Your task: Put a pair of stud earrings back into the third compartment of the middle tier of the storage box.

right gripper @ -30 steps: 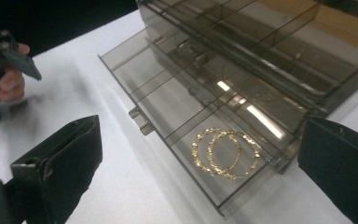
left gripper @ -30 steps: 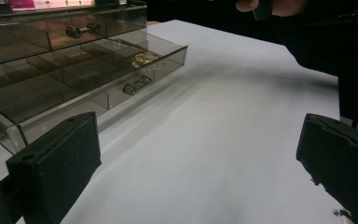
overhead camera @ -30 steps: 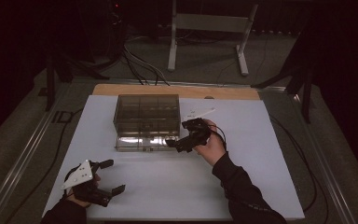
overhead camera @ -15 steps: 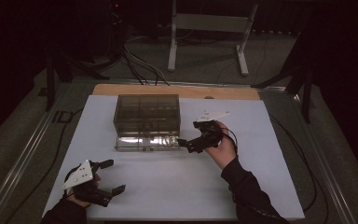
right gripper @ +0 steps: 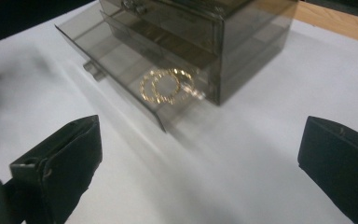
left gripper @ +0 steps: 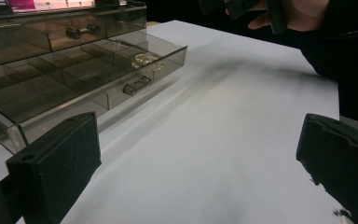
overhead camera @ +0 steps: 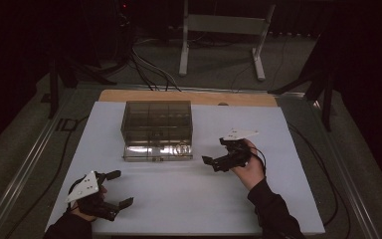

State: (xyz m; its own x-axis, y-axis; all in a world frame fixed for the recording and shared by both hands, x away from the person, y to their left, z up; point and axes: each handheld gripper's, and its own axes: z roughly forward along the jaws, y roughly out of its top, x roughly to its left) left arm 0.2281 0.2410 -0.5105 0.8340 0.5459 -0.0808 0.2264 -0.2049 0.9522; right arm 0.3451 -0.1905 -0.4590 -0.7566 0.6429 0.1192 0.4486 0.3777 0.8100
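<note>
On the white counter (overhead camera: 189, 194) stands a small smoky plastic organizer (overhead camera: 157, 119) with several drawers. Its bottom drawer (overhead camera: 157, 151) is pulled out toward the person. In the right end of this drawer, close to the body of the organizer, lies a gold bracelet (right gripper: 168, 87), made of two thin beaded rings that overlap each other. The rest of the open drawer looks empty, as far as the tinted walls let me see. In an upper drawer a small dark object (left gripper: 80, 31) is visible through the front, but I cannot tell what it is.

The right claw (overhead camera: 218, 163) hovers just beside the right end of the open drawer, its jaws spread wide and holding nothing. The left claw (overhead camera: 120, 188) rests near the front left corner of the counter, well apart from the organizer, also with jaws apart and empty.

I judge that the bracelet is very light, loose and a bit slippery, so it will slide or slip out of a pinch. The best hold is probably across both rings where they overlap, from above.

The drawer itself seems light, stiff and brittle, with smooth walls. It has a small handle (left gripper: 136, 85) in the middle of its front, which is the natural place to take hold for pulling or pushing. Because the whole organizer is likely light, it could slide on the counter when the drawer is moved, so a straight and gentle push seems wise.
</note>
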